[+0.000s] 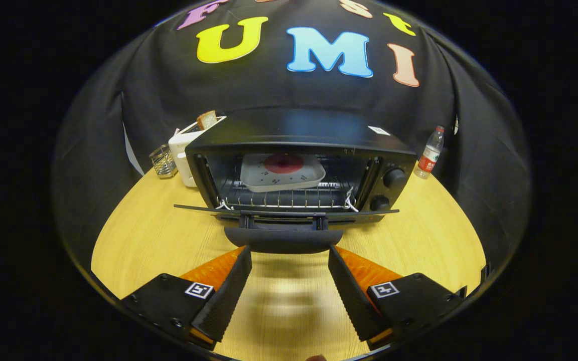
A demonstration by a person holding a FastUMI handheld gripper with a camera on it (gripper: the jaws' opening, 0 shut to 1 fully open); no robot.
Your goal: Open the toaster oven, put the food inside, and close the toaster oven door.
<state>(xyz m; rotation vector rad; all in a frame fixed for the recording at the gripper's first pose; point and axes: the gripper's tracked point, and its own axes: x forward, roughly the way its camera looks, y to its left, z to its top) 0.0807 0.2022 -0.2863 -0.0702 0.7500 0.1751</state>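
The gripper (289, 260) has its two fingers spread wide apart, holding nothing. Their tips sit just below and to either side of the door handle (284, 239), a dark curved bar; whether they touch it cannot be told. Bare wooden table (143, 240) shows between the fingers.

Just ahead, the toaster oven (299, 165) stands in the middle of the table with its door (289, 210) dropped down flat, the handle pointing toward the fingers. Inside, on the wire rack (284, 198), rests a pale tray (281, 173) carrying a round red piece of food (284, 163). Two dark knobs (394, 178) are stacked on the oven's right front panel.

Behind the oven's left corner stands a white pop-up toaster (183, 155) with a slice of bread (206, 120) sticking up from its slot. Just left of that is a small wire basket (162, 161). Off the oven's right side, near the table's far edge, a plastic bottle (430, 153) with a red label stands upright, well apart from the fingers. Black cloth closes the booth behind everything.
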